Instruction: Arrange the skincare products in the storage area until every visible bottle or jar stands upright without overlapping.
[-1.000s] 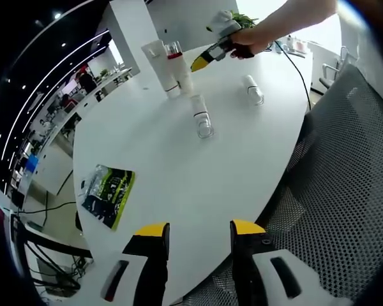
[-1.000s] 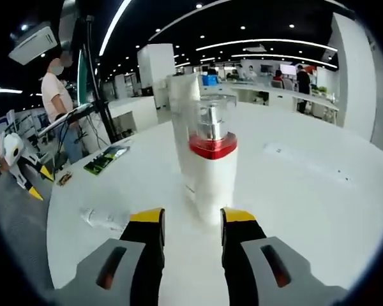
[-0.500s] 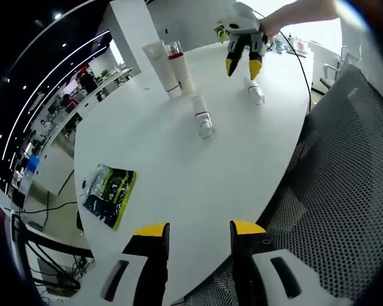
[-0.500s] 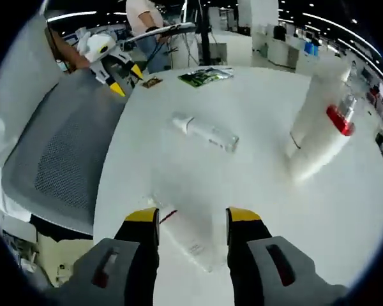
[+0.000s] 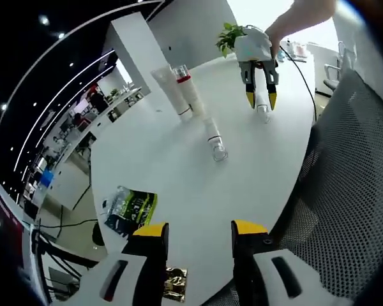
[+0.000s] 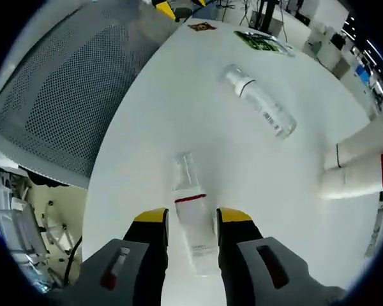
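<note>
On the white surface (image 6: 179,95): your work sits here, beside a mesh chair (image 6: 57,83).
Right gripper (image 6: 186,224): your fingers are spread and straddle a lying bottle with a red band (image 6: 193,220); they look close to its sides, but you cannot tell whether they touch it.
Same grasp from afar: in the left gripper view the right gripper (image 5: 260,99) points down over that bottle at 1 o'clock.
Left gripper (image 5: 195,231): your fingers are spread and hold nothing, hovering at the near edge at 6 o'clock.
Second lying bottle (image 6: 260,102): clear, white-capped, at 1 o'clock in the right gripper view, well apart from the first.
Standing pair (image 5: 179,92): a white tube and a red-collared pump bottle, upright and just beside each other, at 11 o'clock.
Step in hand: probably the pickup of the red-banded bottle.
Next move: close on its body, tip it upright, and set it down clear of the others.
Also there: a green packet (image 5: 131,207) at 8 o'clock.
</note>
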`<state>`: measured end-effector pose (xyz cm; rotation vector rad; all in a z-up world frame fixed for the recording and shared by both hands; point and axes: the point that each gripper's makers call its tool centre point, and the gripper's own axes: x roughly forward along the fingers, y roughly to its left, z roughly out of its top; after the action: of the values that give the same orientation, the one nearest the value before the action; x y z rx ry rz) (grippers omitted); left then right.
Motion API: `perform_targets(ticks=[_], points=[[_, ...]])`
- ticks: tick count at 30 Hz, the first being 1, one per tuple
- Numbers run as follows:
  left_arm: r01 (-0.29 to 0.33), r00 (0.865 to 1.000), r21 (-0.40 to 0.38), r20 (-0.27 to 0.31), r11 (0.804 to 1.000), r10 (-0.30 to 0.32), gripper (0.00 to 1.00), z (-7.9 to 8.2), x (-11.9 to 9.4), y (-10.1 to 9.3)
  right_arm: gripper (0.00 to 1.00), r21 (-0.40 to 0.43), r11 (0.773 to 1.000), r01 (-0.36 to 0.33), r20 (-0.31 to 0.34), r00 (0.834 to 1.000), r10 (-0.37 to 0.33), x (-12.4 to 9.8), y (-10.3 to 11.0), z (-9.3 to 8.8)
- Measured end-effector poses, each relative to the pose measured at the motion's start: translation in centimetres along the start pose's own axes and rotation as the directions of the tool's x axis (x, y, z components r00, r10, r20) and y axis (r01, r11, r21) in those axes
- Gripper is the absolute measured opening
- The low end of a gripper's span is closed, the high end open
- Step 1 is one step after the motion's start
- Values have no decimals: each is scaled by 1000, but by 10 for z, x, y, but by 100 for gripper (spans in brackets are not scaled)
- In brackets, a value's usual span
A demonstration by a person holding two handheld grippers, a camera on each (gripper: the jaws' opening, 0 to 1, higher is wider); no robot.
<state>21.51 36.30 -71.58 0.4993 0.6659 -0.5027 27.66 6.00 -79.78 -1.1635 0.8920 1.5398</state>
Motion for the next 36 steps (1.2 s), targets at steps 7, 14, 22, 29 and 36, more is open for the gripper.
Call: perform_targets(ticks=[7, 14, 22, 29, 36], points=[[17, 981, -272, 189, 962, 36, 40, 41, -30, -1, 19, 4, 1000, 17, -7, 1000, -17, 2, 0, 3], [129, 971, -335, 235, 933, -50, 40, 49, -31, -30, 17, 192, 977, 96, 56, 993, -109, -1, -10, 22], [257, 933, -402, 339, 879, -118, 40, 73, -35, -48, 17, 397, 916, 61, 370, 902, -221, -39, -14, 113], [399, 881, -521, 447, 754, -157, 40, 91, -44, -52, 17, 496, 854, -157, 723, 620, -306, -104, -16, 201], [513, 824, -516, 520, 686, -225, 42, 109, -50, -73, 18, 465, 803, -372, 872, 346, -345, -147, -8, 249]])
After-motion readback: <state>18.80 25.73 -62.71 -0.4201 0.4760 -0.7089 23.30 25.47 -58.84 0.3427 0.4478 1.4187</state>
